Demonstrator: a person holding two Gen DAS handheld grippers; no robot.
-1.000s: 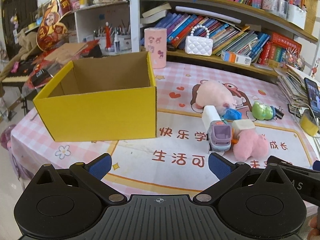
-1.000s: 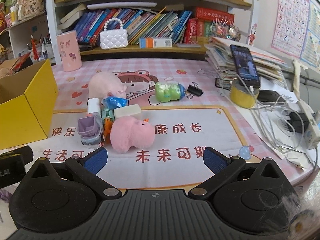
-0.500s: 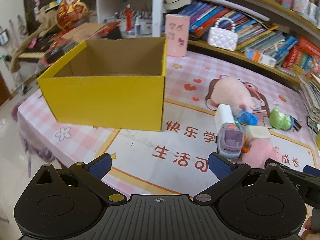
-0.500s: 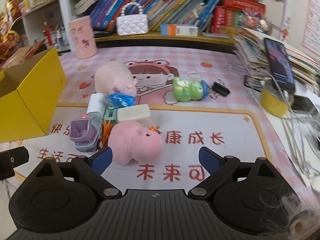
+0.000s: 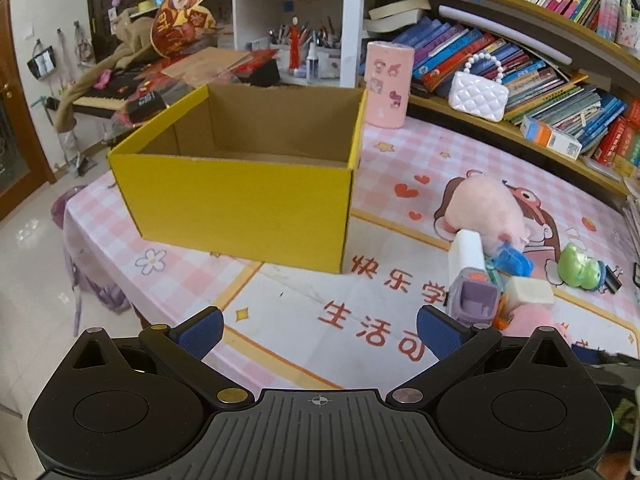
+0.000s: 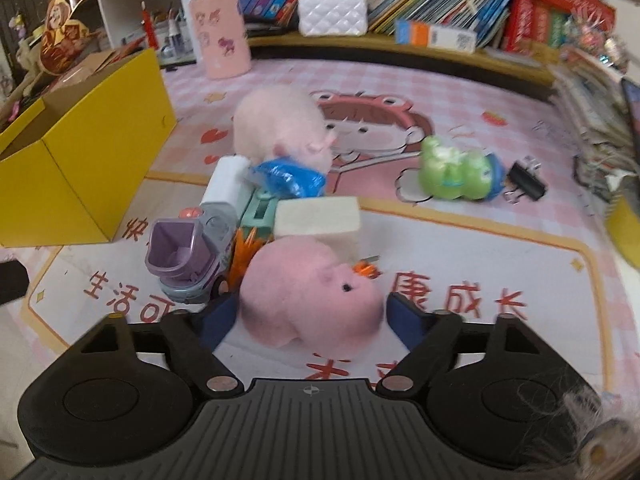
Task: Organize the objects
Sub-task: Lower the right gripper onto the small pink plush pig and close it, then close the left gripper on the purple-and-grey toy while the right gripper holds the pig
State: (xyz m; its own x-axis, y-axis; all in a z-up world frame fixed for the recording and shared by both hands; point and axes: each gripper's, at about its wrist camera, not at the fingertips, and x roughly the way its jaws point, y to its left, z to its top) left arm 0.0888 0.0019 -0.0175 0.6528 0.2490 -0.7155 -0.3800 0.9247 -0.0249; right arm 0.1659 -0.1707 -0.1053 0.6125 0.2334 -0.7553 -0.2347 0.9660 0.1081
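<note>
A pink plush pig (image 6: 308, 292) lies on the patterned table mat, and my right gripper (image 6: 310, 318) has it between its jaws, which are closing; the blue pads (image 6: 404, 320) sit right at its sides without visibly squeezing it. Behind the pig huddle a purple toy truck (image 6: 188, 252), a white block (image 6: 318, 220), a blue packet (image 6: 290, 176) and a paler pink plush (image 6: 280, 128). A green toy (image 6: 456, 172) lies to the right. The yellow cardboard box (image 5: 240, 208) stands open-topped at the left. My left gripper (image 5: 320, 330) hovers open over the mat in front of the box, holding nothing.
A black binder clip (image 6: 526, 184) lies beside the green toy. A pink cup (image 5: 388, 84) and a white purse (image 5: 478, 96) stand at the back by the bookshelf. Stacked papers and cables crowd the right edge. The table edge drops off left of the box.
My right gripper has moved forward and down onto the pink pig, and its jaws have narrowed around it. The left view has swung, bringing the yellow box nearer the centre.
</note>
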